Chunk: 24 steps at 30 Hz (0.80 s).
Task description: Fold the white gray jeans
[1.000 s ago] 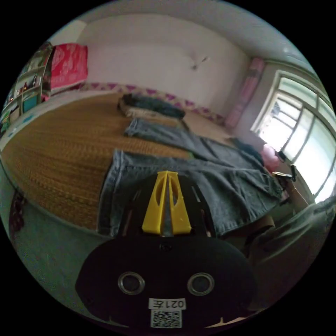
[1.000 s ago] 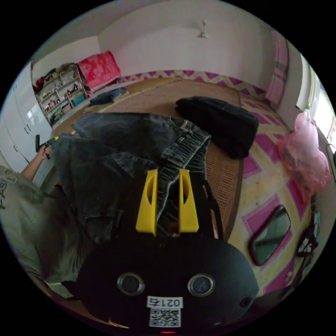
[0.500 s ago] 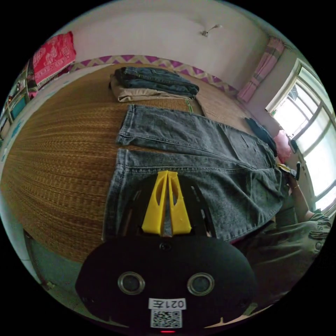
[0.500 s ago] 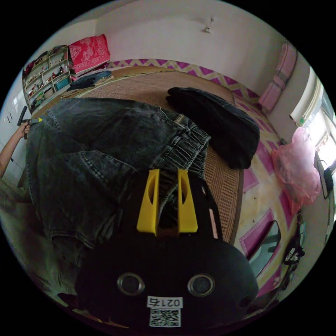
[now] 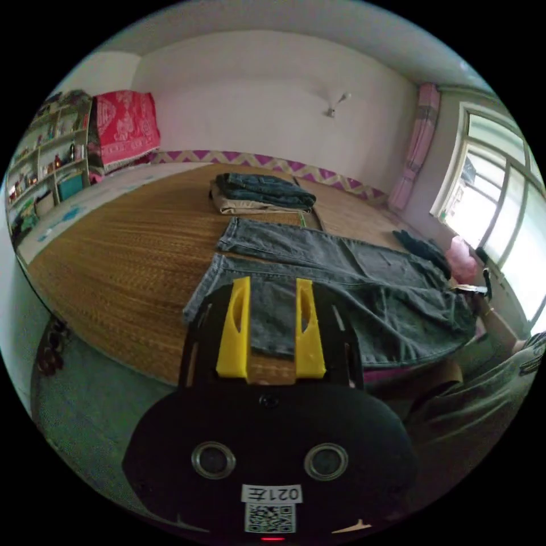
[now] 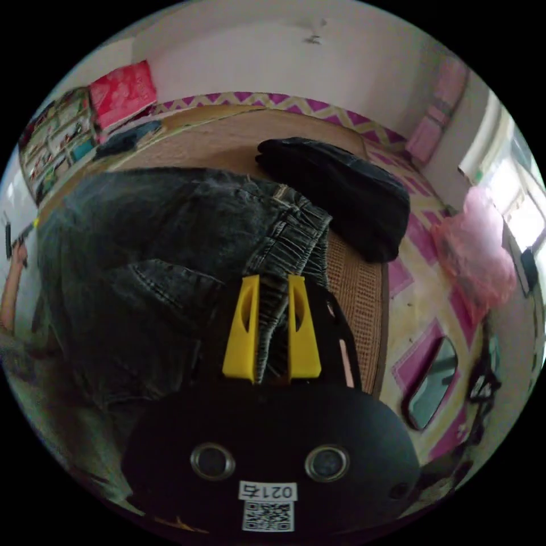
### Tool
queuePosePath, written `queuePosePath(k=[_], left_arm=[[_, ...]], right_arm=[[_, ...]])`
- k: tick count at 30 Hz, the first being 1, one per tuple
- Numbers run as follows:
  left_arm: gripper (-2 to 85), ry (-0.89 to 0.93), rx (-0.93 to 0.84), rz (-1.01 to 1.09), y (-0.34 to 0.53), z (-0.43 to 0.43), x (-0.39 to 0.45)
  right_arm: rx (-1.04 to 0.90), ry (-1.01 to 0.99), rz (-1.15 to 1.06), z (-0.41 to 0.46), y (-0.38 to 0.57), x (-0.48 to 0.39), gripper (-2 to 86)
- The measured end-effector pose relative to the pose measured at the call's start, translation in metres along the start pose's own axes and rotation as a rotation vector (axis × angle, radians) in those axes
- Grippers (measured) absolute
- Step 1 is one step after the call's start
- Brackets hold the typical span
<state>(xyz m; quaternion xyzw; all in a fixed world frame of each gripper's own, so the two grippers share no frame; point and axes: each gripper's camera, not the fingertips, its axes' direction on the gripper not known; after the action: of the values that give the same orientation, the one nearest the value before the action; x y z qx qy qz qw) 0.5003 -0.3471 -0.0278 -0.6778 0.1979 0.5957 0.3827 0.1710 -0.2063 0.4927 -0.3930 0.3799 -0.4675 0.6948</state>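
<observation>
Left gripper gapes wide over the jeans hem at the mat's near edge, right gripper pinching the elastic waistband: heavy, floppy denim, best gripped at hem and waistband

The left claw stands with its two yellow jaws parallel and spread apart, nothing pinched between them, hovering above the hem end of the jeans. The right claw has its jaws drawn close, both pressing a bunched fold of the waistband. In the right gripper view, the person's left forearm reaches out at the far edge.
</observation>
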Motion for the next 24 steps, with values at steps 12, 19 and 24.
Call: queuePosePath(k=[12, 19, 24], left_arm=[[13.3, 0.211, 0.052, -0.635, 0.074, -0.038, -0.109], [11.0, 0.231, 0.027, -0.733, 0.081, -0.032, -0.143], [5.8, 0.243, 0.018, -0.786, 0.084, -0.031, -0.166]], right_arm=[[0.273, -0.218, 0.444, -0.219, 0.144, 0.094, 7.8], [0.266, -0.333, 0.666, -0.252, 0.225, 0.145, 7.5], [0.272, -0.454, 0.821, -0.262, 0.264, 0.185, 7.1]])
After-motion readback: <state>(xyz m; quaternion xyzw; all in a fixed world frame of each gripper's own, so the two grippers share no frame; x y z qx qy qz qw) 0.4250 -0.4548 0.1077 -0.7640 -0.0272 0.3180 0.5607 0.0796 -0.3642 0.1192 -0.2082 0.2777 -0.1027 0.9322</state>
